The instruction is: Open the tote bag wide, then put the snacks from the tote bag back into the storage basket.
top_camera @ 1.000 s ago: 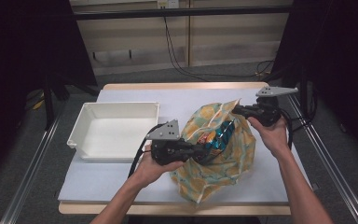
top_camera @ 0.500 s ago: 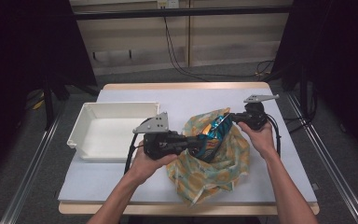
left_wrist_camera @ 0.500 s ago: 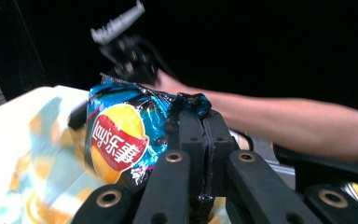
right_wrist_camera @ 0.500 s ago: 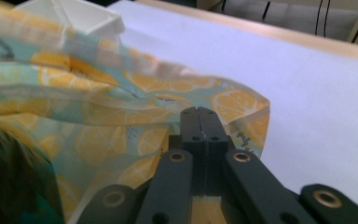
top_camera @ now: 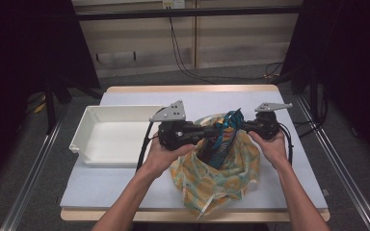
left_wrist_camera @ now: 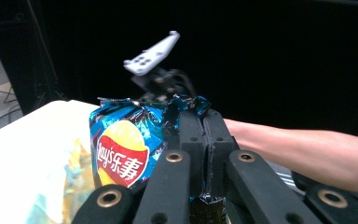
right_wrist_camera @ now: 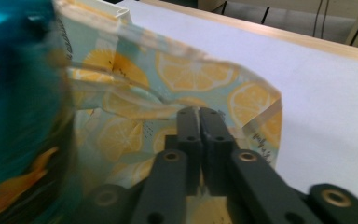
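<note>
A blue Lay's chip bag [top_camera: 224, 137] stands upright in the mouth of a lemon-print fabric bag [top_camera: 221, 180] on the table. My left gripper [top_camera: 218, 130] reaches in from the left and is shut on the chip bag's crumpled top edge [left_wrist_camera: 186, 105]. In the left gripper view the red and yellow logo [left_wrist_camera: 121, 156] faces me, left of the jaws [left_wrist_camera: 206, 126]. My right gripper [top_camera: 244, 127] is shut on the fabric bag's rim [right_wrist_camera: 191, 74] at its right side, jaws pressed together [right_wrist_camera: 199, 112]. The chip bag [right_wrist_camera: 18, 93] is a blue blur at left there.
An empty white tray [top_camera: 84, 130] lies on the left half of the white-covered table [top_camera: 115, 187]. Bare table surface [right_wrist_camera: 317, 93] stretches beyond the fabric bag. Dark curtains and metal rails flank the table. The other hand's gripper [left_wrist_camera: 156, 70] and forearm [left_wrist_camera: 307, 154] rise behind the chip bag.
Both hands have shifted left and closer together. The chip bag has risen higher out of the fabric bag's mouth, and the fabric has bunched up below it.
</note>
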The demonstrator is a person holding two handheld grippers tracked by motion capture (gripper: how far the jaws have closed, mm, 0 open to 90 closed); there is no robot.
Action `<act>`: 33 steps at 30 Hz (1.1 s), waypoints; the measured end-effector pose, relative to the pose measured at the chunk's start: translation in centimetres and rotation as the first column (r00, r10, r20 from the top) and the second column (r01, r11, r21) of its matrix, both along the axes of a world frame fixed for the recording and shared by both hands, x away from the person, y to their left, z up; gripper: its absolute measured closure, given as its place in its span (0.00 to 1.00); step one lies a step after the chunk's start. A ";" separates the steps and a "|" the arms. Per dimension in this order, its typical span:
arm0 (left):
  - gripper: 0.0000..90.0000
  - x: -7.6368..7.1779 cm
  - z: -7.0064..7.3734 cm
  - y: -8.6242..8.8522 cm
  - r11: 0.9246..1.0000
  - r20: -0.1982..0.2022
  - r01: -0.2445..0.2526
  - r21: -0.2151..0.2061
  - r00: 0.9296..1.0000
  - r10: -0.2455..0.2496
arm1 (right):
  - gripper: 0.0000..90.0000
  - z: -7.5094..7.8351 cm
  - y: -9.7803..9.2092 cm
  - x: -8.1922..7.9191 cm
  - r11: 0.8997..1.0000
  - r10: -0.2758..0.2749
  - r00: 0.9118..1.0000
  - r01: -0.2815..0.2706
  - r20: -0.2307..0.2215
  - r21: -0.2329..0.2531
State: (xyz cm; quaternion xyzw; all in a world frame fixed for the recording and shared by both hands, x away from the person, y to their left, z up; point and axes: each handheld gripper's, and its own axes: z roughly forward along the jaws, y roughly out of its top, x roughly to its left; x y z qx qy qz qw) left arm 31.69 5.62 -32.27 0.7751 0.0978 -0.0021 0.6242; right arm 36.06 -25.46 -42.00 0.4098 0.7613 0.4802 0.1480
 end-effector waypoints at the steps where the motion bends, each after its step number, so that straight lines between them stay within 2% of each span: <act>1: 0.99 0.4 0.1 -0.1 1.000 -0.013 -0.015 -0.005 1.000 0.015 | 0.90 0.4 -0.3 -0.4 1.000 0.002 1.000 -0.002 0.009 -0.005; 3: 0.99 0.6 0.2 -0.1 1.000 -0.013 -0.022 -0.004 1.000 0.022 | 0.85 0.8 -0.4 -0.9 1.000 -0.007 1.000 0.007 0.017 -0.003; 4: 0.99 0.8 0.2 -0.1 1.000 -0.018 -0.019 -0.018 1.000 0.019 | 0.85 0.8 -0.4 -0.9 1.000 -0.007 1.000 0.007 0.017 -0.003; 5: 0.99 1.0 0.5 0.0 0.999 -0.016 -0.031 -0.011 0.999 0.031 | 0.79 1.1 -0.7 -1.5 1.000 -0.011 1.000 0.011 0.026 0.010; 8: 0.99 1.3 0.8 0.1 0.999 -0.011 -0.039 -0.025 0.999 0.038 | 0.76 1.2 -0.8 -1.8 1.000 -0.014 0.999 0.013 0.031 0.015; 10: 0.99 1.7 1.1 0.2 0.998 -0.012 -0.049 -0.033 0.999 0.049 | 0.69 1.2 -0.9 -2.6 1.000 -0.015 0.999 0.014 0.037 0.012; 14: 0.99 2.0 1.8 0.2 0.997 0.004 -0.073 -0.026 0.997 0.073 | 0.64 1.3 -0.9 -3.4 1.000 -0.011 0.999 0.010 0.046 0.015; 15: 0.99 2.1 1.9 0.2 0.997 -0.003 -0.070 -0.035 0.998 0.070 | 0.61 1.2 -1.1 -3.8 1.000 -0.010 0.999 0.009 0.046 0.024; 18: 0.99 2.3 2.0 0.3 0.996 0.002 -0.080 -0.029 0.997 0.080 | 0.57 1.1 -1.2 -4.3 1.000 -0.010 0.998 0.009 0.055 0.023; 20: 0.99 2.4 2.2 0.3 0.996 -0.001 -0.082 -0.028 0.997 0.082 | 0.52 1.2 -1.5 -5.2 0.999 -0.010 0.997 0.007 0.072 0.039; 23: 0.99 2.6 2.5 0.1 0.996 0.002 -0.087 -0.031 0.996 0.087 | 0.50 1.3 -1.6 -5.7 0.999 -0.003 0.997 -0.001 0.079 0.047; 26: 0.99 3.0 3.0 0.1 0.996 0.009 -0.088 -0.025 0.996 0.089 | 0.43 1.6 -1.6 -6.7 0.999 -0.002 0.996 -0.003 0.086 0.054; 27: 0.99 3.2 3.3 0.1 0.995 0.008 -0.092 -0.044 0.996 0.092 | 0.43 1.6 -1.5 -7.0 0.998 0.005 0.996 -0.010 0.090 0.054; 32: 0.99 3.3 3.9 0.1 0.994 0.018 -0.103 -0.034 0.994 0.103 | 0.40 1.5 -1.4 -7.9 0.999 0.013 0.995 -0.017 0.098 0.044; 33: 0.99 3.5 4.3 0.1 0.994 0.021 -0.101 -0.047 0.995 0.102 | 0.39 1.4 -1.5 -8.4 0.998 0.014 0.995 -0.020 0.097 0.057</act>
